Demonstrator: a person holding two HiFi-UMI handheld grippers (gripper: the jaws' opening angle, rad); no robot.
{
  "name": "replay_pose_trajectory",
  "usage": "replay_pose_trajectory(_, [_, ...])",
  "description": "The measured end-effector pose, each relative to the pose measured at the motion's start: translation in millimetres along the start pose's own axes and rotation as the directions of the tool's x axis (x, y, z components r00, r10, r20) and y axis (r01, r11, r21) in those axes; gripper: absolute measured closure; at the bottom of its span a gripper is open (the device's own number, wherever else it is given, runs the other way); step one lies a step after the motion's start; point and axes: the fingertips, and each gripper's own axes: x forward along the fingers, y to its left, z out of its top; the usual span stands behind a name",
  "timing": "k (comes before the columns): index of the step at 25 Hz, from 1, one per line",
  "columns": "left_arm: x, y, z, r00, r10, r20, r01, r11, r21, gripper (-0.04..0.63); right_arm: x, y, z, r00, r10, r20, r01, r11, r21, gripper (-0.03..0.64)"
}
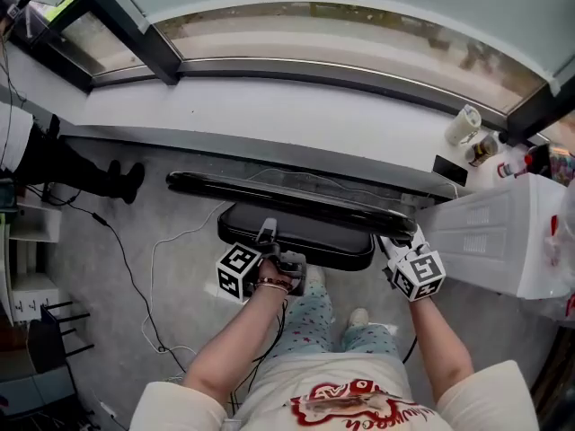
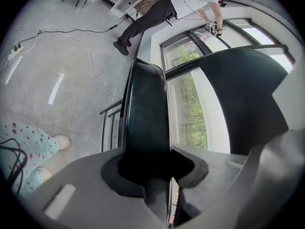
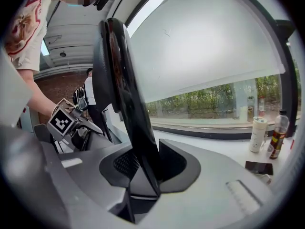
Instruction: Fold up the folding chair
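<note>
- The folding chair point(image 1: 296, 241) stands on the grey floor point(image 1: 135, 241) at the centre of the head view. It is right in front of my legs and just below the white windowsill point(image 1: 269, 115).
- Its long black backrest point(image 1: 287, 197) runs left to right across the frame. The rounded black seat point(image 1: 310, 241) lies just beneath it in the picture, between my two hands.
- My left gripper point(image 1: 268, 233) sits at the seat's near edge, left of centre. In the left gripper view the jaws are clamped on a thick black slab of the chair, which fills the notch between them and rises up the middle of the frame.
- My right gripper point(image 1: 393, 245) is at the chair's right end, where seat and backrest come close together. In the right gripper view a thin glossy black panel stands edge-on between the jaws, and they pinch it from both sides. I cannot tell whether that panel is the seat or the backrest.
- A white cable point(image 1: 153, 277) trails over the floor at the lower left of the head view.
- A white crate point(image 1: 512, 232) stands at the right edge. Above it, a cup point(image 1: 464, 124) and a bottle point(image 1: 485, 148) stand on the windowsill.
- Another person point(image 2: 181, 4) bends toward the window at the top of the left gripper view.
</note>
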Motion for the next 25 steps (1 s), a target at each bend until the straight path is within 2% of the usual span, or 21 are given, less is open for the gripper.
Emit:
replay_pose_trajectory(6, [19.4, -25.5, 1.6, 0.999, 0.047, -0.001, -0.047, 0.999, -0.014, 0.453, 7.9, -7.4, 8.8, 0.999, -0.042, -0.013, 0.042, 0.999, 0.006, 0.506])
replay_pose_trajectory(14, [41.2, -54.6, -1.7, 0.999, 0.035, -0.017, -0.036, 0.997, -0.068, 0.448, 14.7, -22.1, 19.2, 0.99, -0.138, -0.005, 0.138, 0.99, 0.001, 0.515])
replay_pose_trajectory(19, [52.0, -60.2, -0.8, 0.996, 0.088, -0.021, -0.089, 0.995, -0.05, 0.446, 18.4, -26.1, 20.6, 0.985, -0.169, -0.015, 0.169, 0.986, 0.005, 0.52])
replay_pose_trajectory(25, [55.1, -70.7, -2.2, 0.997, 0.081, -0.017, -0.082, 0.995, -0.053, 0.446, 19.6, -32.7, 23.6, 0.982, -0.186, -0.015, 0.186, 0.983, 0.005, 0.522])
